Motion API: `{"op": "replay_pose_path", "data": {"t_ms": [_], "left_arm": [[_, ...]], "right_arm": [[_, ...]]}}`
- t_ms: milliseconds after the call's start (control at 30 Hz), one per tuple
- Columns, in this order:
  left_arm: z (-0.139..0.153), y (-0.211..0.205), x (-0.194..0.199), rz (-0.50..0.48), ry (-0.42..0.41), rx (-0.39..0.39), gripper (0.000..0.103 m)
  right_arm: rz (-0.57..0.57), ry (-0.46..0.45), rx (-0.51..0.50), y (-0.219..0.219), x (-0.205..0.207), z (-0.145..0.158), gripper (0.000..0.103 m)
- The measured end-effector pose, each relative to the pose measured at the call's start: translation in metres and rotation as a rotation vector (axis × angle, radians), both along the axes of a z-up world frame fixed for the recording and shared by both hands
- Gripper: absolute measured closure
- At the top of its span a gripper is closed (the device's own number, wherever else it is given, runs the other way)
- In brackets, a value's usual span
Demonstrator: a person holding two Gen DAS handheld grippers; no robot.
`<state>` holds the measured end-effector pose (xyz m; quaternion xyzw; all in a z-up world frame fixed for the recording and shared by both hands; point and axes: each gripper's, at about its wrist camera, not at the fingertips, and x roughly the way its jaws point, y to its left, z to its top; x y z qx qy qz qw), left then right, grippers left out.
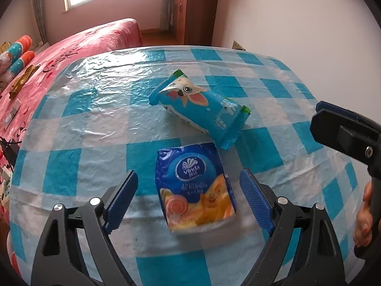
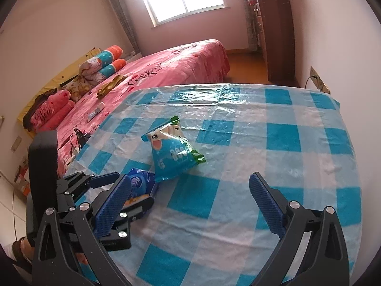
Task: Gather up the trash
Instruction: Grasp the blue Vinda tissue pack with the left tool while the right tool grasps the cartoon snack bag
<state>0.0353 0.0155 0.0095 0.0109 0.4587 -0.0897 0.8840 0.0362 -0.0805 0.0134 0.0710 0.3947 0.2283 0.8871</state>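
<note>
A dark blue Vinda tissue pack [image 1: 195, 186] lies flat on the blue-and-white checked table [image 1: 95, 119]. My left gripper [image 1: 189, 176] stands open around it, one blue pad on each side with a gap to the pack. Just beyond lies a light blue snack bag [image 1: 202, 109] with a cartoon animal and green ends. At the right edge of the left wrist view is my right gripper's black finger [image 1: 338, 128]. In the right wrist view my right gripper [image 2: 190, 177] is open over bare cloth, just short of the snack bag [image 2: 173, 155]. The tissue pack [image 2: 140, 183] sits between the fingers of the left gripper [image 2: 135, 188].
A bed with a pink cover [image 2: 166, 71] and pillows runs along the table's left side. A wooden cabinet [image 2: 276, 35] stands against the far wall, and a wall socket [image 2: 319, 78] sits by the table's far right corner. A hand [image 1: 364, 214] grips the right handle.
</note>
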Motion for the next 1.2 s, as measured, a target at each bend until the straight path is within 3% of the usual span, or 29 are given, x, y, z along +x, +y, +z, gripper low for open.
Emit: {"op": "replay_pose_path", "data": {"t_ms": [167,567,1033,1133,1200], "left_arm": [[-0.001,0.0,0.003,0.017,-0.037,0.016,0.041],[0.002,0.022,-0.006,0.037,-0.08,-0.056,0.07],[0.002,0.057,-0.02,0.053,-0.081,-0.058,0.073],[0.002,0.062,-0.018,0.059,-0.072,-0.069,0.067],[0.001,0.061,-0.018,0.049,-0.054,-0.084,0.057]], "right_arm": [[0.026,0.014,0.0,0.006,0.013,-0.007,0.005],[0.09,0.034,0.029,0.035,0.045,-0.021,0.005],[0.118,0.056,-0.079,0.074,0.076,-0.043,0.005],[0.117,0.052,-0.1,0.079,0.076,-0.047,0.008],[0.12,0.043,-0.113,0.081,0.075,-0.046,0.019]]}}
